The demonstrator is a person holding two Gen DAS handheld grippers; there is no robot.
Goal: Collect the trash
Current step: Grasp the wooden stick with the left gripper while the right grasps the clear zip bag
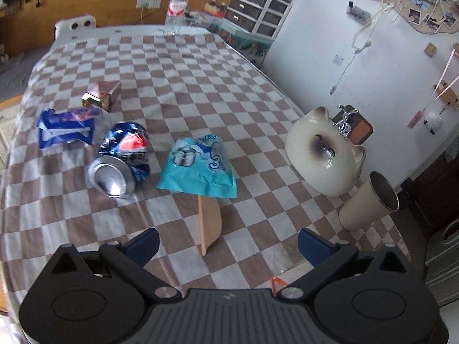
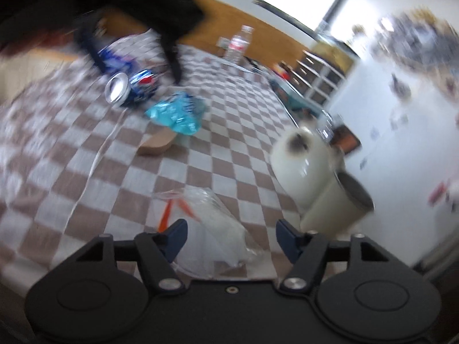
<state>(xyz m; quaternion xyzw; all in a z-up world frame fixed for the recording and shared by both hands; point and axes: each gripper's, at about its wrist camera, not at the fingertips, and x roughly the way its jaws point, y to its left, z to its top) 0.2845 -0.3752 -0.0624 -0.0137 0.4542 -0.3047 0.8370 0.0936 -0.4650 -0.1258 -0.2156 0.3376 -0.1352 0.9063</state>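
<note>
- Left gripper (image 1: 228,246): jaws wide apart, nothing held. It hangs over the checked cloth (image 1: 186,68).
- Just ahead of its fingertips, between them: a tan cardboard piece (image 1: 210,223) standing on edge.
- Just past that: light-blue snack bag (image 1: 198,169), lying flat, overlapping the cardboard's far end.
- Ahead-left: crushed blue soda can (image 1: 123,162) on its side, shiny base towards the gripper.
- Farther left: blue-white wrapper (image 1: 67,127); behind it a small brown carton (image 1: 101,94).
- Ahead-right: cream cat-face jar (image 1: 327,152), with a cream tumbler (image 1: 367,203) just beside it, tilted.
- Far edge: upright water bottle (image 1: 176,10).
- Right gripper (image 2: 231,239): jaws partly open, view blurred. A clear plastic bag (image 2: 212,223) with orange strips lies between the fingers; pads not pressing on it as far as I can tell.
- Right of that gripper: the tumbler (image 2: 335,209), close by.
</note>
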